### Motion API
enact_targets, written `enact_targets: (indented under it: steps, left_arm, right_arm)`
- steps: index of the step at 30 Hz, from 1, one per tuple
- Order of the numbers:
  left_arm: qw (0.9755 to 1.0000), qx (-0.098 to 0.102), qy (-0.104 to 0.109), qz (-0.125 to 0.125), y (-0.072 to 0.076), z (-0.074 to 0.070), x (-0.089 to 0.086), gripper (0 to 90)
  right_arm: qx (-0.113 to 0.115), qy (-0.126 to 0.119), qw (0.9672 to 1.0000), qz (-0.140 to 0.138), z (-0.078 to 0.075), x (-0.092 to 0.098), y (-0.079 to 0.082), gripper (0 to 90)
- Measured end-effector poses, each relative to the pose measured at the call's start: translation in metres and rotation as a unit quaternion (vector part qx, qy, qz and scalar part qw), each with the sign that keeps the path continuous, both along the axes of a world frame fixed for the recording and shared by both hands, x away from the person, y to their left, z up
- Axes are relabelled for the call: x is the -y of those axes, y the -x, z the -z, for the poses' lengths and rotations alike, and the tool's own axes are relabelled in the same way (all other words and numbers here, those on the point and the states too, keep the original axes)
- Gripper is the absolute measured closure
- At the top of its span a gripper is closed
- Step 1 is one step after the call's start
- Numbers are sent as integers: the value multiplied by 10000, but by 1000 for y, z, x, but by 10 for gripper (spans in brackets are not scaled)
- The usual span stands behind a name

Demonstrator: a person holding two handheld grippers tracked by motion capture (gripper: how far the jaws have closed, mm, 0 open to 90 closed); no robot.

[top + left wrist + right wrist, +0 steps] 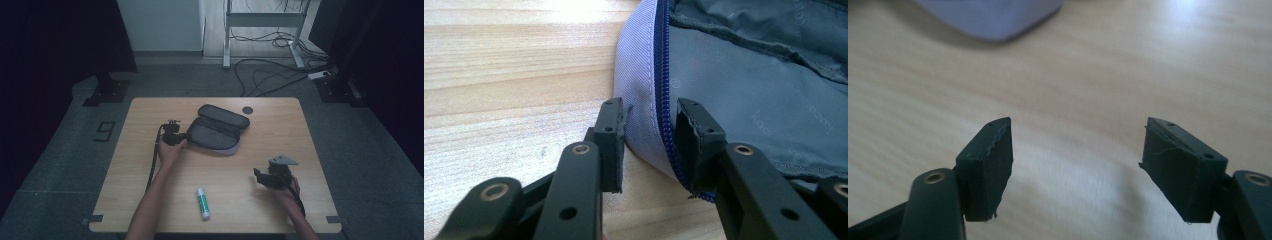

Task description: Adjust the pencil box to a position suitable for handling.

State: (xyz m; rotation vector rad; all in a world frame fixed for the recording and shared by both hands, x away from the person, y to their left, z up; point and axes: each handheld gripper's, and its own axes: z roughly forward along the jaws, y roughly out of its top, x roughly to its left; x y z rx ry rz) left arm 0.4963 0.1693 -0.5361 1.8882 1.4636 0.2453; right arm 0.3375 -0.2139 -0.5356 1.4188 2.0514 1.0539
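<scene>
Where the left gripper (650,130) meets the pencil case (217,131), its jaws straddle the case's light grey rim and blue zipper (663,95) at the left end, one jaw outside and one inside, closed onto the fabric wall. Lying unzipped at the centre of the wooden table (280,125), the case shows a dark grey lining with no contents visible. Nearer the person than the case lies a glue stick (202,203), and right of it the right gripper (1075,165) hovers over bare wood with jaws spread and holding nothing.
</scene>
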Motion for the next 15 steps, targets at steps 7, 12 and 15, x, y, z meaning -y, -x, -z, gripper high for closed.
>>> enact_targets:
  steps: [7,12,15]
  left_arm:
    - [10000,2,16,-10,0,1,0,649]
    - [10000,18,47,-15,0,1,0,647]
    - [10000,1,24,-8,0,1,0,647]
  right_arm:
    - [68,-149,9999,-18,-13,-5,-17,290]
    - [92,-225,9997,13,-18,-12,-29,292]
    - [66,-430,9991,-25,-22,-18,-41,293]
